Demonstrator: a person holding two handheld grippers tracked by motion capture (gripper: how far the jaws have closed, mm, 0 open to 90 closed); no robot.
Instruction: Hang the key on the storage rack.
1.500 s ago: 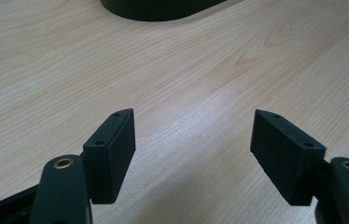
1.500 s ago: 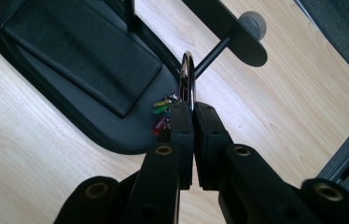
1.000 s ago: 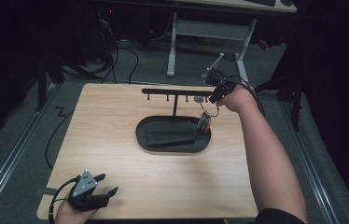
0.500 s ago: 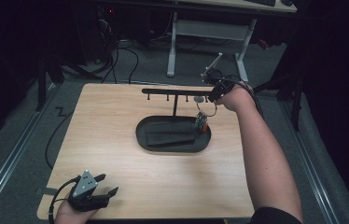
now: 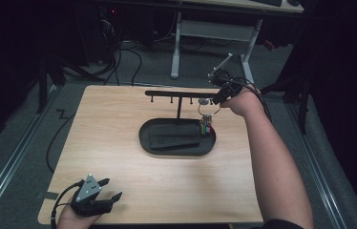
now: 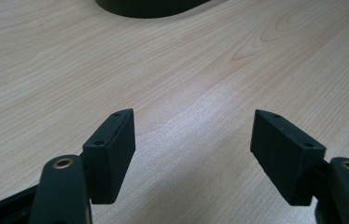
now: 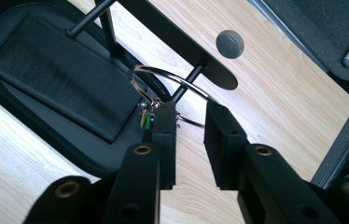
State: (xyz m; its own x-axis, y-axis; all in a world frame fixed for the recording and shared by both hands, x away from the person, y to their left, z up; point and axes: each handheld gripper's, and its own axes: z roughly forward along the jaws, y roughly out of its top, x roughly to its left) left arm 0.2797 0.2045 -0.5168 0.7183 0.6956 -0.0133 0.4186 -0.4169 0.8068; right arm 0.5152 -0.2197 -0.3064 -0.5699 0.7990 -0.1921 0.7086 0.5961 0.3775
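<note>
A metal key ring (image 7: 172,77) with small coloured tags (image 5: 207,128) hangs from the last peg at the right end of a black hook rack (image 5: 176,94), over the right end of a black oval tray (image 5: 144,138). My right gripper (image 7: 190,119) is right at the ring. Its jaws have just been opening, and the thin ring wire passes loose between them with a gap on either side. In the high view that gripper (image 5: 218,97) sits by the rack's right end. My left gripper (image 6: 191,135) rests open and bare over the wood at the table's front left (image 5: 102,191).
A flat black pad (image 7: 65,74) lies in the tray. A grey round cap (image 7: 229,44) is set in the tabletop behind the rack. The table's right edge (image 7: 336,88) is close to the right gripper. Desk legs and cables stand on the floor beyond the table.
The right gripper's jaws have parted and released the ring, and the tags now hang a little lower over the tray. The left gripper has not moved.
</note>
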